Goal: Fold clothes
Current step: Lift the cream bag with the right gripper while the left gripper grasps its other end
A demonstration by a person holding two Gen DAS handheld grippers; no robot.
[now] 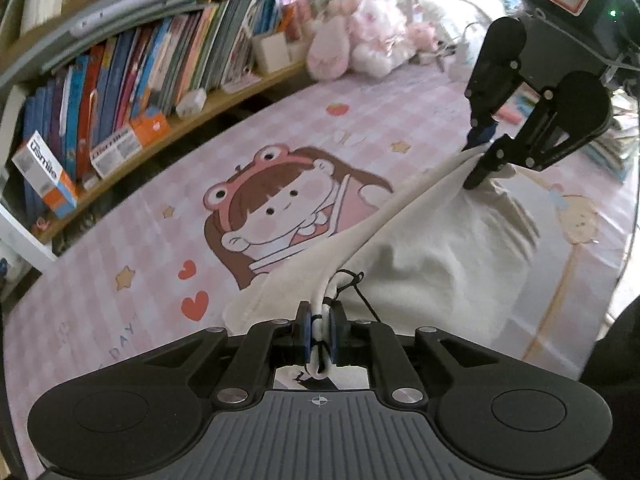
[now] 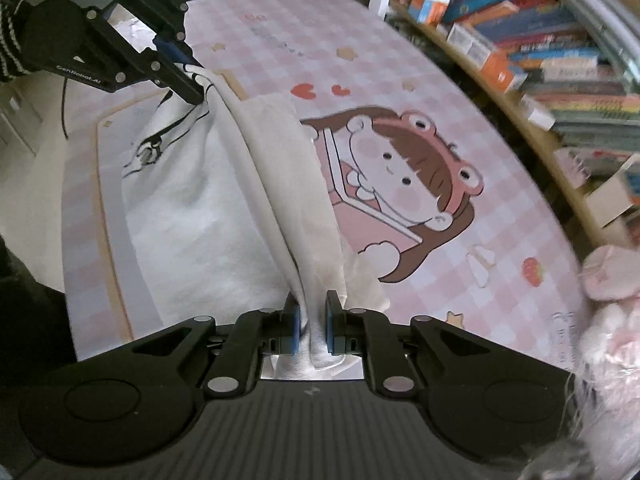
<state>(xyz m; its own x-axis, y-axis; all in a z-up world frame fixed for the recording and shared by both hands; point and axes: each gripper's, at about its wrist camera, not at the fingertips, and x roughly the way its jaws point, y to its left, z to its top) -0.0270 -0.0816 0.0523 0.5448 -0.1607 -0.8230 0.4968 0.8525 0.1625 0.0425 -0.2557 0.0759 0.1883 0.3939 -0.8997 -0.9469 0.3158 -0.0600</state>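
L gripper (image 1: 320,330): my jaws clenched on a bunched edge of the white garment (image 1: 440,264), w/ a thin black cord caught at the pads; cloth fills the gap btwn them.
R gripper (image 2: 311,326): my jaws clenched on another bunch of the same garment, ribbed hem poking out behind the pads.
Cloth btwn grippers: I see one edge pulled into a taut ridge running from one gripper to the other, lifted off the surface; rest of garment sags below it.
Garment: white, black line-drawn print (image 2: 146,152) visible nr the L gripper in right wrist view; lower part lies on the pink sheet (image 1: 120,240).
Sheet: pink check w/ cartoon girl in frog hat (image 1: 276,208), hearts, stars; girl print just beside the garment, partly covered by it.
Far side: bookshelf (image 1: 120,80) packed w/ books, small boxes on its ledge; pink-white plush toys (image 1: 360,40) at the sheet's end.
Sleeve: striped black-white cuff (image 2: 8,40) behind L gripper.
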